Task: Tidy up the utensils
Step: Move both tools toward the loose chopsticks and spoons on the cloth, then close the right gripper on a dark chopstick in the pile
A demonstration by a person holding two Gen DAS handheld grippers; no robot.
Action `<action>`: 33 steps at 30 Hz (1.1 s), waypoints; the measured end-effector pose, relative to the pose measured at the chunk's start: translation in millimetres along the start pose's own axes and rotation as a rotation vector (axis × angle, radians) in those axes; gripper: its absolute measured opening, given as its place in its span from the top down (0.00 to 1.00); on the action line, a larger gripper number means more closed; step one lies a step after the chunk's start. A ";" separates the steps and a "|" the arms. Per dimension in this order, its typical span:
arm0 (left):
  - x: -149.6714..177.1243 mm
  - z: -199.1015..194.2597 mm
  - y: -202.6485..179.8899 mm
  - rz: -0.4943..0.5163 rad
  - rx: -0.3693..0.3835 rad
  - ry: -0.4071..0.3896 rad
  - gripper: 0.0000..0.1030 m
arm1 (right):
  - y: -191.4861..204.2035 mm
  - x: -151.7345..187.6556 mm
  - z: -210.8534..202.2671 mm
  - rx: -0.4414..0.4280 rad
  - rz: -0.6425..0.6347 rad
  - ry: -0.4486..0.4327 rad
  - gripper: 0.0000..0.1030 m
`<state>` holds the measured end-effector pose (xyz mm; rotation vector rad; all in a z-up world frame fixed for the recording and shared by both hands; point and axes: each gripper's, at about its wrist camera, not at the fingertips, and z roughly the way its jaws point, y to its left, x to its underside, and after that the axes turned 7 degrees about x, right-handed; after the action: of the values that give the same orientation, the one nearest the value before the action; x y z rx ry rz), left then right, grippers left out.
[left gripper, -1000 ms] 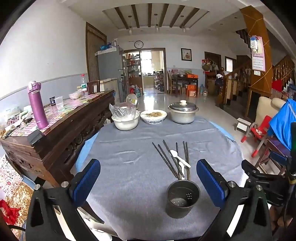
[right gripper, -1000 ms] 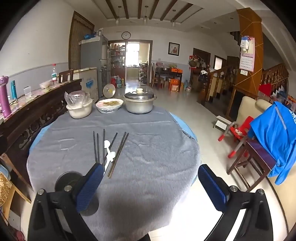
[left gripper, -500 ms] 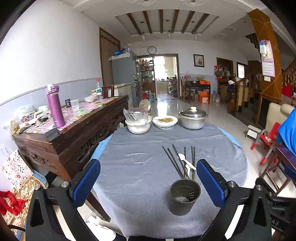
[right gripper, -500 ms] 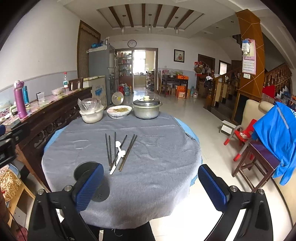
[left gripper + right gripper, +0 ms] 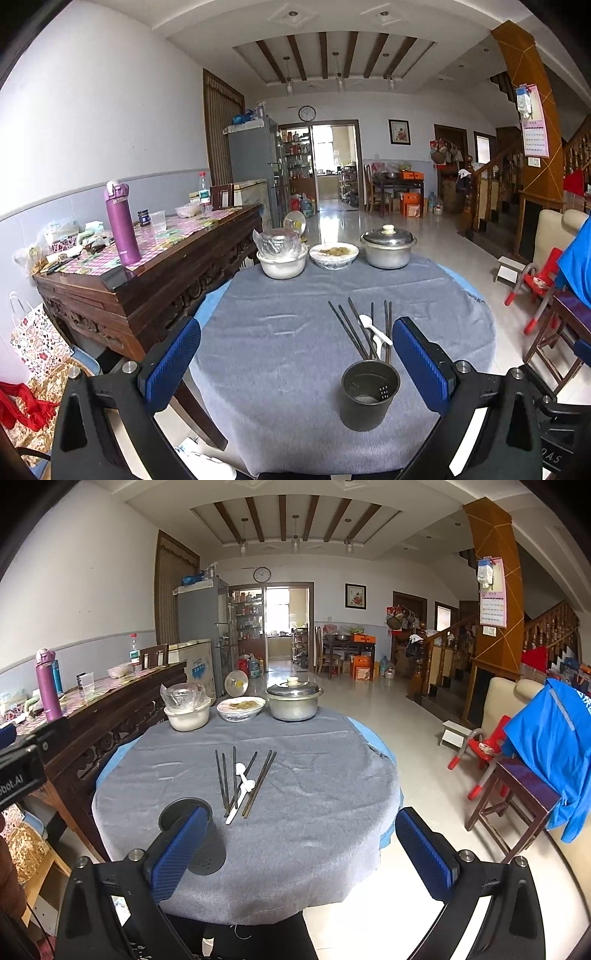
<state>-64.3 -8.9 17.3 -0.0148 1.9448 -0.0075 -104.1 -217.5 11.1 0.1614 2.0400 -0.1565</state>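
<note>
Grey-clothed table (image 5: 295,354): chopsticks (image 5: 354,328), holder (image 5: 369,395), seemingly untouched.

The left tongs (image 5: 295,360) are held level, facing forward, with both blue-padded fingers (image 5: 173,357) spread wide apart and nothing between them. The right tongs (image 5: 300,849) sit in the same pose, their blue pads (image 5: 424,853) equally wide and gripping nothing. The black body of the left tongs shows at the left edge of the right wrist view.
</note>
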 end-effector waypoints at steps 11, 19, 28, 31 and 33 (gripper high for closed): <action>9.7 0.6 4.4 0.001 0.001 0.032 0.00 | 4.9 -0.3 -0.8 -0.006 -0.011 0.000 0.00; 42.1 -0.3 -1.7 0.005 0.134 0.113 0.00 | 6.4 -1.1 -0.9 -0.005 -0.009 -0.007 0.00; 77.0 11.1 -1.1 -0.008 0.288 0.315 0.00 | -8.8 3.0 -17.1 -0.027 0.073 -0.155 0.00; 79.8 15.9 -2.2 -0.014 0.340 0.371 0.00 | -23.2 8.6 -17.2 -0.074 0.139 -0.227 0.00; 78.2 21.6 -1.9 -0.009 0.362 0.397 0.00 | -33.1 7.8 -10.0 -0.096 0.172 -0.232 0.00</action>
<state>-72.8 -11.9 -63.4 0.2343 2.3123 -0.3943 -122.4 -247.8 10.1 0.2458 1.7889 0.0294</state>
